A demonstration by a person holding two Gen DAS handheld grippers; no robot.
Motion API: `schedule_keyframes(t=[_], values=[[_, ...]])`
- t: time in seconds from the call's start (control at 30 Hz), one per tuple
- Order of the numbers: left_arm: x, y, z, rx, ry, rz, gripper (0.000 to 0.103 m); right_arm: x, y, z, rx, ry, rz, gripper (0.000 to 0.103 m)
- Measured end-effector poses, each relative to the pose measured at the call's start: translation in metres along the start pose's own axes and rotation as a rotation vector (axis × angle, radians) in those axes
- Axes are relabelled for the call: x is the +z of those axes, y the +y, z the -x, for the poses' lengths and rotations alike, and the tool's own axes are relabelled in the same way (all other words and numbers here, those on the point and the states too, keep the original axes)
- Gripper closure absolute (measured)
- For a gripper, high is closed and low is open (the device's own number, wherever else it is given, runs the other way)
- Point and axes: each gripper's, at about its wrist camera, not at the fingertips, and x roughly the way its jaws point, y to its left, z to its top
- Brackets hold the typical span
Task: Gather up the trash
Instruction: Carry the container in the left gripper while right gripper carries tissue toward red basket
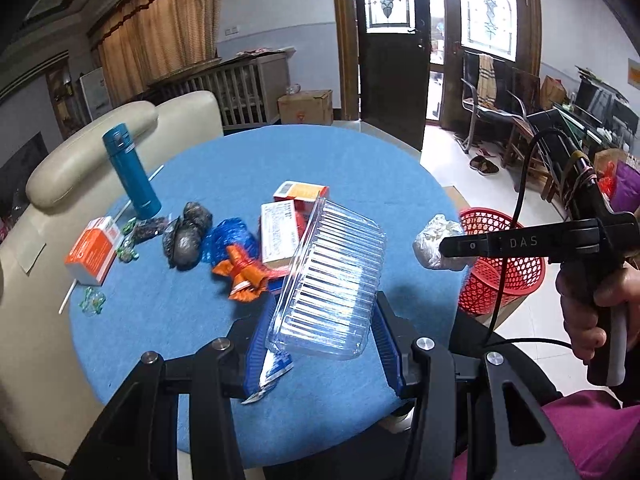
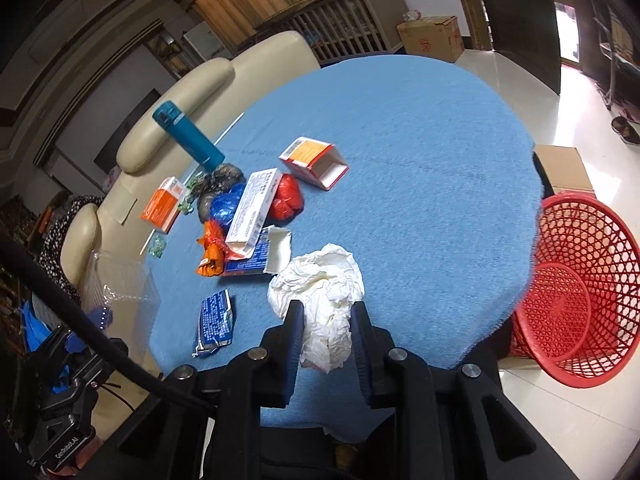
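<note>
From the left wrist, the left tool (image 1: pixel 320 320) holds a clear ribbed plastic clamshell tray (image 1: pixel 332 276) above the blue round worktop (image 1: pixel 160 320); light, springy and slippery, it is best pinched across its walls. From the right wrist, the right tool (image 2: pixel 326 320) clamps a crumpled white tissue wad (image 2: pixel 320 292) (soft, weightless) near the red mesh plastic basket (image 2: pixel 580 300).

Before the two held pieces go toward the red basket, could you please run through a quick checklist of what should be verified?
1. Left gripper clamped on the clear plastic container: ok, it sits between the blue pads, lifted off the table.
2. Right gripper clamped on the crumpled white paper: ok.
3. Red basket open and within view: ok, on the floor beside the blue table, tilted toward the table.
4. Basket has room: ok, it looks empty.
5. Black cable clear of the grippers: cannot tell.
6. Table cleared: not ok, boxes, bags and wrappers remain.
</note>
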Motion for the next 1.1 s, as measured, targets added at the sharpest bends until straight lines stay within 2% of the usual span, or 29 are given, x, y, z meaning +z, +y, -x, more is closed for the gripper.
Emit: schedule_keyframes(t=[1.1], values=[[0.042,-0.088,-0.028,-0.089,0.008,-0.201,0.053,-0.005,-0.083,0.055,-0.067,-0.132,-0.149,0.077]])
